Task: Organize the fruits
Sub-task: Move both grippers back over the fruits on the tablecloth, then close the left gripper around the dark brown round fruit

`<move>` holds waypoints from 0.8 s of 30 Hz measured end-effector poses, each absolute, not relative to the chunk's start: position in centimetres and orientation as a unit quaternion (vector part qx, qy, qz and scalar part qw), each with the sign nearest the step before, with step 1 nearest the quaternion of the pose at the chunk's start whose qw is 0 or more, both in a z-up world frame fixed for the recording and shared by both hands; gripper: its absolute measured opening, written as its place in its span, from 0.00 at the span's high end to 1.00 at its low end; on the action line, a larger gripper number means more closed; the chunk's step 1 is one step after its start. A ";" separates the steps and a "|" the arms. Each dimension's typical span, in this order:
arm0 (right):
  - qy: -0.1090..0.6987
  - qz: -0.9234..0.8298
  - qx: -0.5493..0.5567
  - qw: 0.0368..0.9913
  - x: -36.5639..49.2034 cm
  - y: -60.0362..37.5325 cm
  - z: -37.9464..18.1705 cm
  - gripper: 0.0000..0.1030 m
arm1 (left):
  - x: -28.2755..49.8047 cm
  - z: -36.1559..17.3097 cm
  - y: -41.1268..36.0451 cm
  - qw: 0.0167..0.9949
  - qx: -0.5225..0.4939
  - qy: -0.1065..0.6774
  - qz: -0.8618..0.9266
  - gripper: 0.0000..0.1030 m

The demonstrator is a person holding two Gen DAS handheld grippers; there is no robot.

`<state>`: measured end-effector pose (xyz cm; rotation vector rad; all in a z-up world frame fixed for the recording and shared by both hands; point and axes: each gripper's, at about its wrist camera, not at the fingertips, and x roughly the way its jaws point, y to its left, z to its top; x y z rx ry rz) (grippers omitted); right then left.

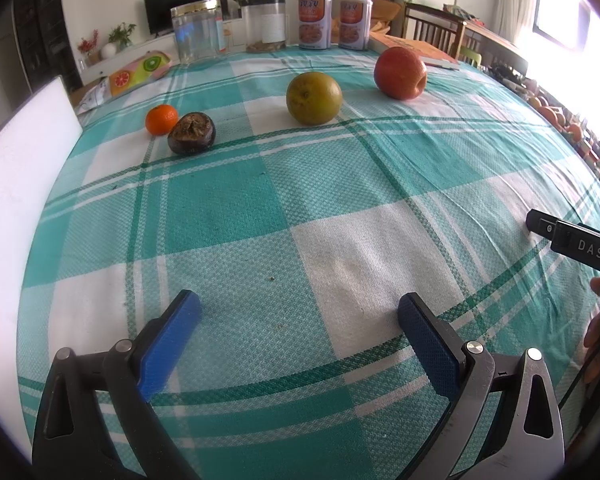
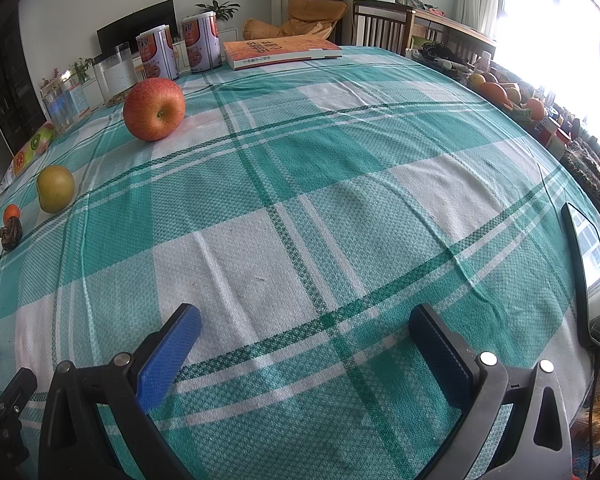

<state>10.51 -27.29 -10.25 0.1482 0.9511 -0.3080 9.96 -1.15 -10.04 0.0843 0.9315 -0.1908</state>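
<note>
Several fruits lie in a row on the green checked tablecloth: a small orange, a dark shrivelled fruit, a green-brown pear and a red apple. The right wrist view shows the apple, pear, orange and dark fruit far to the left. My left gripper stands open over bare cloth, well short of the fruits. My right gripper is open too, with nothing between its fingers.
A white board stands at the left table edge. Jars, two cans and a book line the far edge. A phone lies at the right. More fruit sits beyond the table's right side.
</note>
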 end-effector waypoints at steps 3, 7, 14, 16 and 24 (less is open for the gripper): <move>0.456 -0.147 0.071 0.875 10.5 -27.3 -10.3 0.00 | 9.9 -9.7 -0.3 0.886 0.016 0.450 -0.114 0.03; 0.456 -0.147 0.071 0.875 10.5 -27.3 -10.3 0.00 | 12.9 -8.1 2.7 0.884 -0.046 0.455 -0.099 0.04; 0.456 -0.147 0.071 0.875 10.5 -27.3 -10.2 0.00 | 22.8 -8.5 5.1 0.876 -0.038 0.481 -0.029 0.05; 0.456 -0.147 0.071 0.875 10.5 -27.3 -10.2 0.00 | 24.0 -8.9 4.9 0.881 -0.021 0.472 -0.029 0.05; 0.456 -0.147 0.071 0.875 10.5 -27.3 -10.2 0.00 | 24.5 -9.0 4.3 0.888 0.017 0.459 -0.027 0.55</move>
